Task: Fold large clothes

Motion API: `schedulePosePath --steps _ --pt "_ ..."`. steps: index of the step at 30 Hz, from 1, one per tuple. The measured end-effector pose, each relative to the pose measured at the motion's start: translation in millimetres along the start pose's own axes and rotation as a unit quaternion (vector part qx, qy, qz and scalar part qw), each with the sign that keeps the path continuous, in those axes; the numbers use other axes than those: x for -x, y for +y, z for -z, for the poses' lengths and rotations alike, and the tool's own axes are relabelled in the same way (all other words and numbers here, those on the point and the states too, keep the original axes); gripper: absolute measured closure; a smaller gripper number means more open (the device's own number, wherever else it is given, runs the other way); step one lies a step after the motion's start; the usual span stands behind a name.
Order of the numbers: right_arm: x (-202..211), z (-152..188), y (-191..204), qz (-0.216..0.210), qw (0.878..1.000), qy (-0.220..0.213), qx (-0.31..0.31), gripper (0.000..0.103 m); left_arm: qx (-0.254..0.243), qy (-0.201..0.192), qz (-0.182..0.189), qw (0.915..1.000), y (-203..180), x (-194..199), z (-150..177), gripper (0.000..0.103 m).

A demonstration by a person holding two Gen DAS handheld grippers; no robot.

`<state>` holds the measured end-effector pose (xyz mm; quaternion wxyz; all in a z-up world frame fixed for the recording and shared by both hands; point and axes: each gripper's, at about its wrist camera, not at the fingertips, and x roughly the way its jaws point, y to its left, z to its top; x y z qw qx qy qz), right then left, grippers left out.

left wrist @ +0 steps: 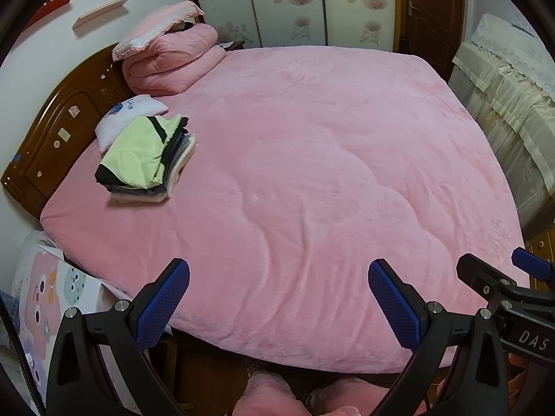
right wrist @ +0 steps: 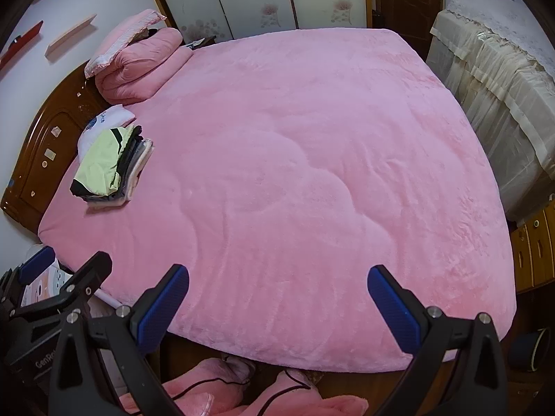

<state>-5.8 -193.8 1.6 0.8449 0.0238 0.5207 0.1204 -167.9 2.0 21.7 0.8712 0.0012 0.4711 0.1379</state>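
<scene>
1. Both claws hang side by side over the near edge of the bed (left wrist: 312,173), which is covered in a pink fleece blanket with shallow wrinkles.
2. The left claw (left wrist: 279,303) is spread wide, blue pads facing each other, nothing between them.
3. The right claw (right wrist: 277,306) is spread just as wide and equally empty; it peeks into the left wrist view at the right edge, and the left one shows at the left edge of the right wrist view.
4. Over by the wooden headboard (left wrist: 52,131) sits the stack of folded clothes (left wrist: 147,159), a lime-green garment with black trim on top, darker and pale layers beneath.
5. That stack leans against a small white pillow (left wrist: 128,114) with blue print.
6. Further back, a folded pink quilt (left wrist: 173,62) with a pink pillow (left wrist: 156,27) resting on top.
7. The middle of the bed lies well apart from the stack.
8. Pink cloth is bunched on the floor below the claws (right wrist: 225,388), with a thin dark cable running across it.
9. A lace-draped piece of furniture (left wrist: 503,97) stands at the right of the bed.
</scene>
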Motion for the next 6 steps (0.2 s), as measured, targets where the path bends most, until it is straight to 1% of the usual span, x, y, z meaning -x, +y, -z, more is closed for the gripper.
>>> schedulePosePath --steps 6 --pt "-5.0 -5.7 9.2 -0.006 1.0 0.011 0.002 0.0 0.012 0.0 -0.012 0.9999 19.2 2.6 0.4 0.001"
